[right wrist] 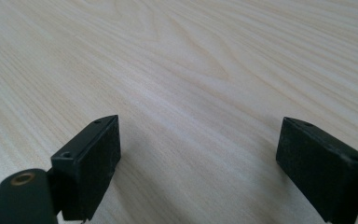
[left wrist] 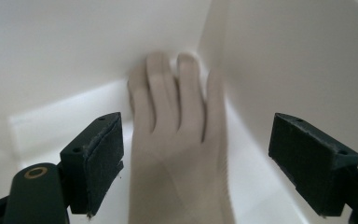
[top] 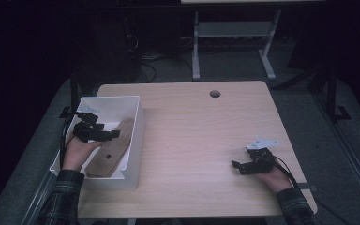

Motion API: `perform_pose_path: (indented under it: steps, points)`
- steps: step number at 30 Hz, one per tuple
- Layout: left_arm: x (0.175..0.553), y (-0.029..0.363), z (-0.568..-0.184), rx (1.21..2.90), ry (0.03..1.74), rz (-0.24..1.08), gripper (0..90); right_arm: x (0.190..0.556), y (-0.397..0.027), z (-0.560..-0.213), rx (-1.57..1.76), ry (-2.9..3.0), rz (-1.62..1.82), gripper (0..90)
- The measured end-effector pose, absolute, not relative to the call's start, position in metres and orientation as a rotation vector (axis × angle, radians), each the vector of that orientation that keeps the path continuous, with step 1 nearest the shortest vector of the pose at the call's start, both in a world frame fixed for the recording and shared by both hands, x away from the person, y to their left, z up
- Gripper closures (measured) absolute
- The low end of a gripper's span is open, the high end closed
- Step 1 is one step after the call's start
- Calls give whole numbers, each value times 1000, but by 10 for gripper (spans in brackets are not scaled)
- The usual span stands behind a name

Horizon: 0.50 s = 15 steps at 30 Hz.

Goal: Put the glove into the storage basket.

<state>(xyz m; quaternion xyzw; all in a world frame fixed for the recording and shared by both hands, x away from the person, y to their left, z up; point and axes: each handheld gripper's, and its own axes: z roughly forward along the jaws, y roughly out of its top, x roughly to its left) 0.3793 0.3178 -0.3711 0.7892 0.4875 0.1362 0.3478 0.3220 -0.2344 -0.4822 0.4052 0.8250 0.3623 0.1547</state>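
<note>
— What's lying in that white bin [top: 138, 123] at the left of the table [top: 201, 140]?

— A wooden spatula-like tool [top: 113, 149] with slotted tines — in the left gripper view the tines [left wrist: 177, 93] are pushed up into a corner of the bin, and in the high view the handle end with a small hole lies toward the near side. It lies slanted, leaning toward the bin's right wall, probably because that's simply how it settles when it is longer than the floor allows.

— And the left gripper [top: 104, 135]?

— Over the bin, just above the tool. Its jaws stand wide apart on either side of the tool and neither pad [left wrist: 103, 154] presses on the wood. To me that reads as a let-go: the tool rests on the bin, not on the gripper.

— So nothing is being held?

— Nothing. The right gripper [top: 237, 167] sits low at the near right of the table, well apart from the bin, jaws wide as well, with bare wood grain between them. I'd guess it is parked there to keep out of the way — the left hand [top: 77, 152] can work the bin alone.

— Anything else on the table?

— Just a small round cable hole [top: 214, 93] near the far edge.
</note>
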Motion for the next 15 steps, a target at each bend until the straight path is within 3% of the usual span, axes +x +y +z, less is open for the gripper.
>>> perform_pose_path:
  steps: [15]
  points:
    - [374,292,-335,2015,1120,287,173,322,-234,-482,1161,2363,1040,131]
